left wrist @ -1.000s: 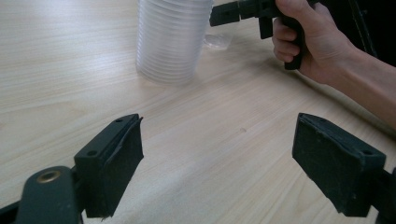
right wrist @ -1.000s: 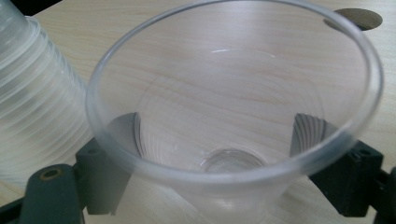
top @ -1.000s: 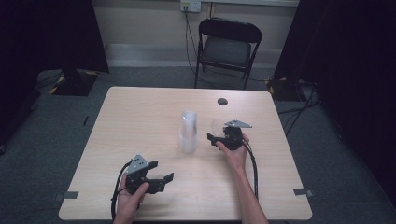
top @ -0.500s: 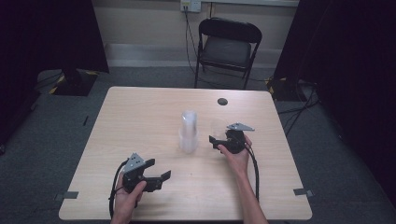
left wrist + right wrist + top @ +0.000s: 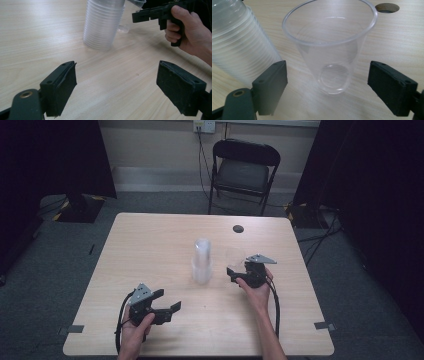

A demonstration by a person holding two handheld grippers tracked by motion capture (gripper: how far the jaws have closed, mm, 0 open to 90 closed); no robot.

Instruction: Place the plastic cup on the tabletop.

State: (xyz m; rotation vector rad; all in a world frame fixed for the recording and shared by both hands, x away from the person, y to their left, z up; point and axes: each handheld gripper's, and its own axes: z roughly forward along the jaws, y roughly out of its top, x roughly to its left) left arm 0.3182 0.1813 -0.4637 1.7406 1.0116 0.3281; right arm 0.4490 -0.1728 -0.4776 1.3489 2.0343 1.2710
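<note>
An upside-down stack of clear plastic cups stands mid-table, and it rises at the top of the left gripper view as the stack. One clear cup stands upright on the table just right of the stack. My right gripper is open, its jaws wide on either side of this cup and short of touching it. From above, the right gripper sits just in front of the single cup. My left gripper is open and empty near the front left, pointed at the stack.
The light wooden table has a round cable hole near its far edge. A black folding chair stands behind the table. In the left gripper view, the person's hand holds the right gripper beside the single cup.
The right gripper has drawn back slightly toward the person, away from the single cup. The left gripper has barely shifted.
</note>
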